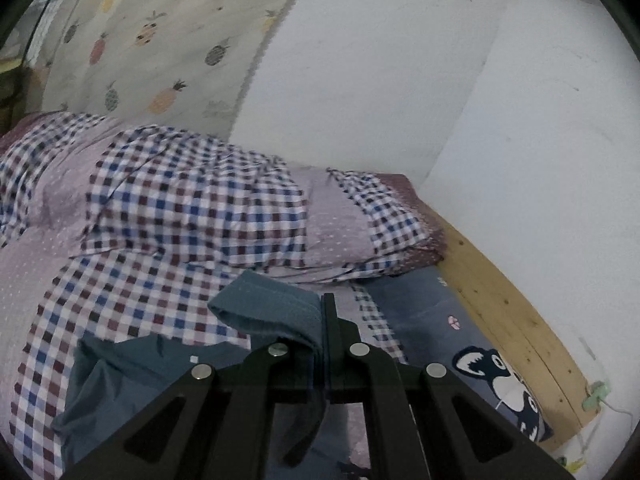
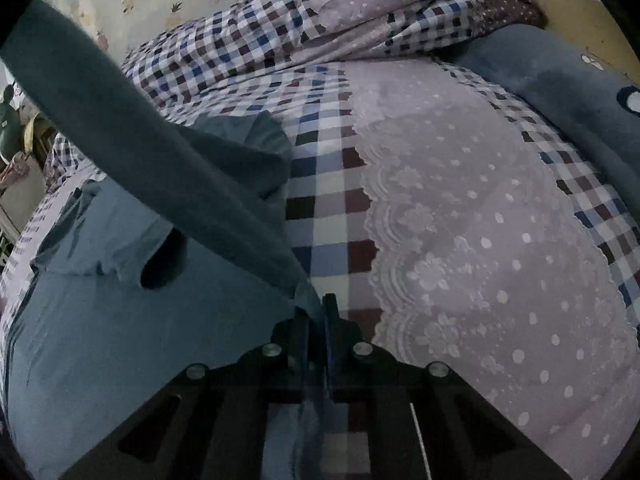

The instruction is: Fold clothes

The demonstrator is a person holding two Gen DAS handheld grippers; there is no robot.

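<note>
Pinching the teal-blue cotton garment [image 2: 120, 320] taut, left gripper [image 1: 320, 320] and right gripper [image 2: 316, 312] each clamp an edge above the checked bed quilt [image 2: 332, 184]; presumably to carry a fold.

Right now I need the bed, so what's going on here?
A person is folding a blue-grey garment on the checked bedspread. The left hand-held gripper is shut on one edge of it, the right hand-held gripper on another, pulling a band of cloth taut. Most of it lies spread on the bed, with no finished fold visible.
</note>
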